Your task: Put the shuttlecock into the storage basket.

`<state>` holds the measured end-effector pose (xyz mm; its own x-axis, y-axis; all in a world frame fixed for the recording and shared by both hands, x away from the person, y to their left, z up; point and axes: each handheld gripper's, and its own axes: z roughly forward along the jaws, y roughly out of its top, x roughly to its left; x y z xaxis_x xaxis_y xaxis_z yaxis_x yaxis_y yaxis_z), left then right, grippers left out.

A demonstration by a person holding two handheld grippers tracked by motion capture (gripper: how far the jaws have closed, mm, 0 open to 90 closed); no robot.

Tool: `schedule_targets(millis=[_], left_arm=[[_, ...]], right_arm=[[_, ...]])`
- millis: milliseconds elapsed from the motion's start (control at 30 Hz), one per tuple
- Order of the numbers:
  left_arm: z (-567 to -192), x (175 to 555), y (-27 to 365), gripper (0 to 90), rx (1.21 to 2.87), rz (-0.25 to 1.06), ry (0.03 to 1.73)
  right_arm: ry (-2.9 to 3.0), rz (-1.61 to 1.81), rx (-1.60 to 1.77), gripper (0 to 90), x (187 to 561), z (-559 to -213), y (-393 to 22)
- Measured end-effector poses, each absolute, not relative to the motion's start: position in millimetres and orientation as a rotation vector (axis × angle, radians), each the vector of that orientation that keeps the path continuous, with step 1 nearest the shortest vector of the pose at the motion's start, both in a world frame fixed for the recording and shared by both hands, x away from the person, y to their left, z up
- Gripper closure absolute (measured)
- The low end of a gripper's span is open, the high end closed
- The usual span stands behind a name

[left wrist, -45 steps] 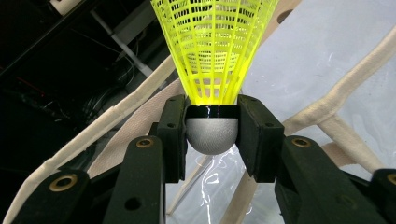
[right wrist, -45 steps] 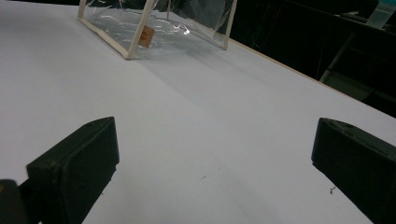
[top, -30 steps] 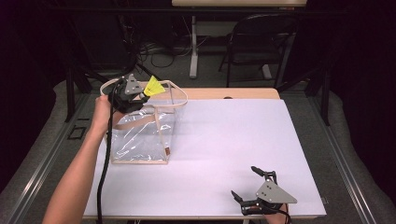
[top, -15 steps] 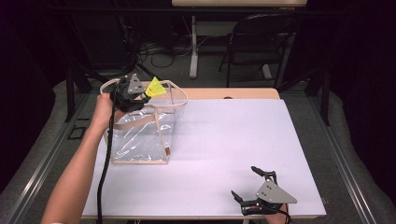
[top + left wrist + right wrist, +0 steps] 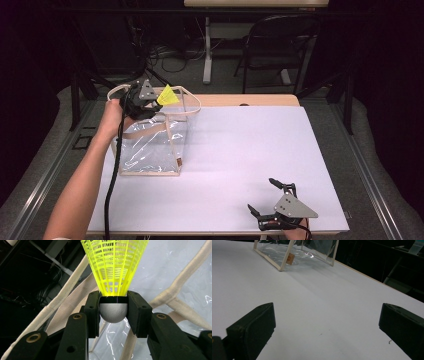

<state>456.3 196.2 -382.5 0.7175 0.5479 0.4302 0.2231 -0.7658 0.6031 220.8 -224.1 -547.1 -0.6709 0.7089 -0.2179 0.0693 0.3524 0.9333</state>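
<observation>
You had a brightly lit white table (image 5: 260, 150) against a dark room, with soft, faint shadows. Glare streaked the clear bag (image 5: 150, 145). In your left gripper view the yellow shuttlecock (image 5: 113, 265) was sharp and the background soft; your right gripper view was slightly blurred at its near jaws.

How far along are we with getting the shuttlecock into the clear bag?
Done: the left gripper has the yellow shuttlecock clamped by its white cork, up at the clear bag mouth between the straps. In hand: holding it there. Left: lower and release it inside. The right gripper rests open on the table, idle.
</observation>
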Motion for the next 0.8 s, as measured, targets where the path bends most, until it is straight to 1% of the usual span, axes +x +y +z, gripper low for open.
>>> schedule_targets(millis=[467, 667, 800], left_arm=[[-381.2, 457.4, 195.2, 63.6, 2.407, 0.831, 0.592], [-379.5, 455.6, 197.1, 55.0, 2.366, 0.824, 0.585], [-377.5, 452.8, 200.5, 43.2, 2.301, 0.812, 0.632]], right_arm=[[2.005, 1.339, 0.677, 0.3, 220.8, -547.3, -223.9], [2.003, 1.337, 0.676, 0.3, 220.8, -547.2, -224.1], [2.002, 1.337, 0.675, 0.3, 220.7, -547.1, -224.1]])
